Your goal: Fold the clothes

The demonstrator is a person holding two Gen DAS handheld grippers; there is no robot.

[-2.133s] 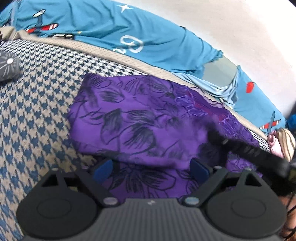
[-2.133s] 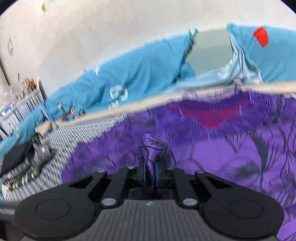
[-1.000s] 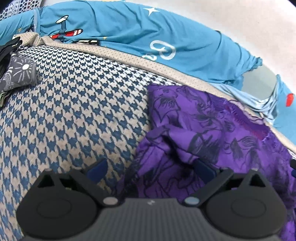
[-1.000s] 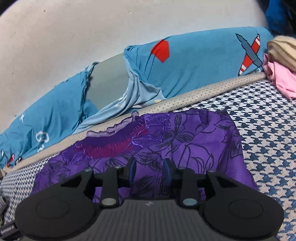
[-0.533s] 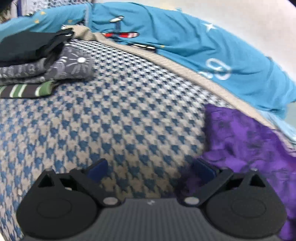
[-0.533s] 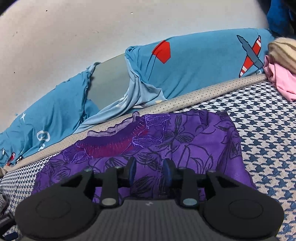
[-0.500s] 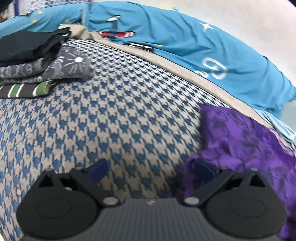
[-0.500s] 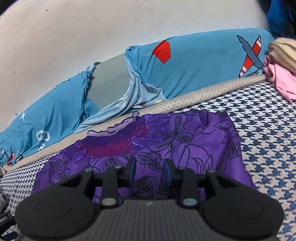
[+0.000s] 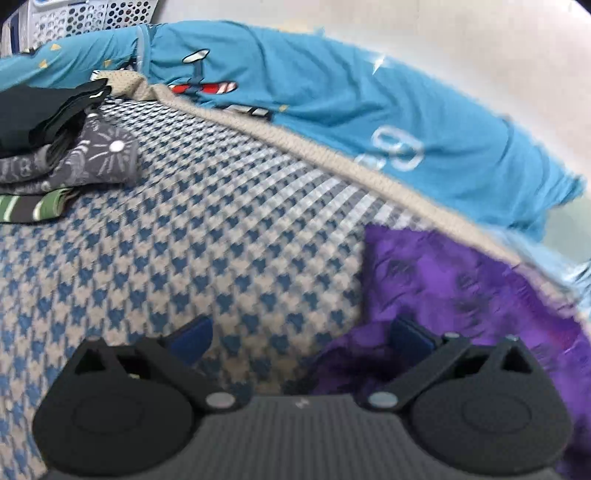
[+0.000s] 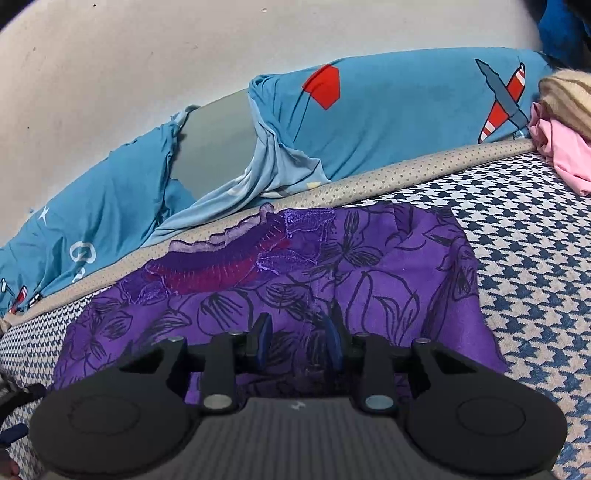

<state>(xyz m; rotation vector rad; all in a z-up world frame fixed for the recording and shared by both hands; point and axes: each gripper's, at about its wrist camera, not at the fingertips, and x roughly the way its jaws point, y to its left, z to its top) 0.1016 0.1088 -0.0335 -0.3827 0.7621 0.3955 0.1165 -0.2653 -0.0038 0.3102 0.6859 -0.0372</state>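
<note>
A purple garment (image 10: 388,266) with black flower outlines and a lace neckline lies folded on the houndstooth bed cover (image 10: 535,240). My right gripper (image 10: 297,341) hovers low over its near edge, jaws a narrow gap apart, with the cloth lying flat beneath and nothing pinched. In the left wrist view the purple garment (image 9: 461,280) sits at the right, blurred. My left gripper (image 9: 301,338) is wide open over the bed cover (image 9: 184,240). Its right finger hangs over the garment's left edge, its left finger over bare cover.
A stack of folded clothes (image 9: 55,147), black, grey and green-striped, sits at the far left. Blue printed pillows (image 10: 388,110) line the wall. A pink cloth (image 10: 565,155) and a beige striped item (image 10: 565,92) lie at the far right. A white perforated basket (image 9: 92,14) stands behind.
The left wrist view has swung leftward off the purple garment, so the folded stack now shows and the garment sits at the right. The right gripper has stayed put.
</note>
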